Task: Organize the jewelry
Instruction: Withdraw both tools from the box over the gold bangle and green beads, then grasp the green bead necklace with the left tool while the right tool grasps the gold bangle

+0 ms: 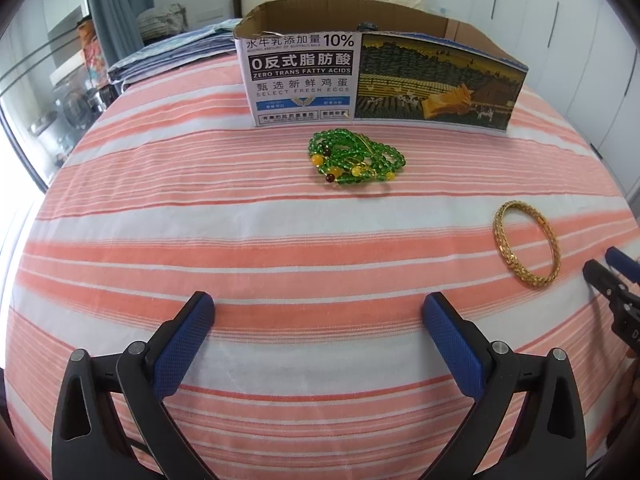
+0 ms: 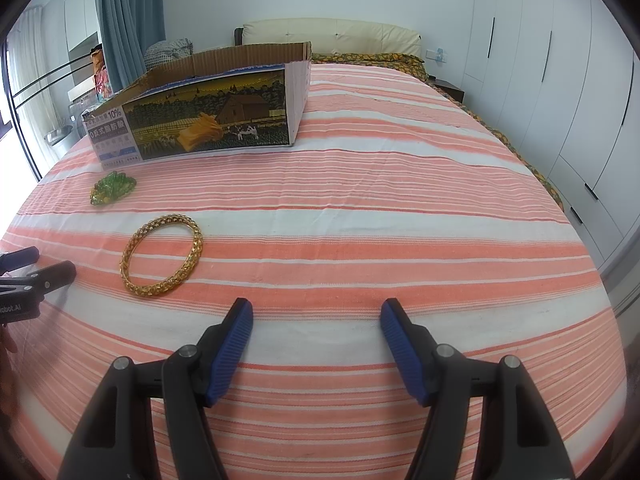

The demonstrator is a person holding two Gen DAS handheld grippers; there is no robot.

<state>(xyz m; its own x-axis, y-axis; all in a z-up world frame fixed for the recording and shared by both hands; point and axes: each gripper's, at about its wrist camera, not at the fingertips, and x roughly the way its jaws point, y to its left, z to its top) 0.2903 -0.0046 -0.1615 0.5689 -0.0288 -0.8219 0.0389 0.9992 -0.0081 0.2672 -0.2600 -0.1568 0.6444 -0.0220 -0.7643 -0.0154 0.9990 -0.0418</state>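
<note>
Between the blue ribbed pads of the left gripper [image 1: 319, 312] and of the right gripper [image 2: 317, 314], both spread wide and holding nothing, lies only orange-and-white striped bedsheet [image 2: 400, 208]. Ahead and to the left of the right gripper rests 1 gold filigree bangle [image 2: 162, 255], flat on the cloth; farther on sits a heap of green glass beads with yellow accents [image 1: 356, 157], just before the open printed cardboard box [image 1: 380, 80]. Likely risks: pads pinching sheet instead of the thin bangle, or loose bead loops slipping and snagging on the box rim.

your left gripper [image 1: 319, 322]: black arms, blue textured pads [image 1: 182, 346], silver rivets.
your right gripper [image 2: 317, 322]: looked the same, blue ribbed pads [image 2: 232, 350].
</note>
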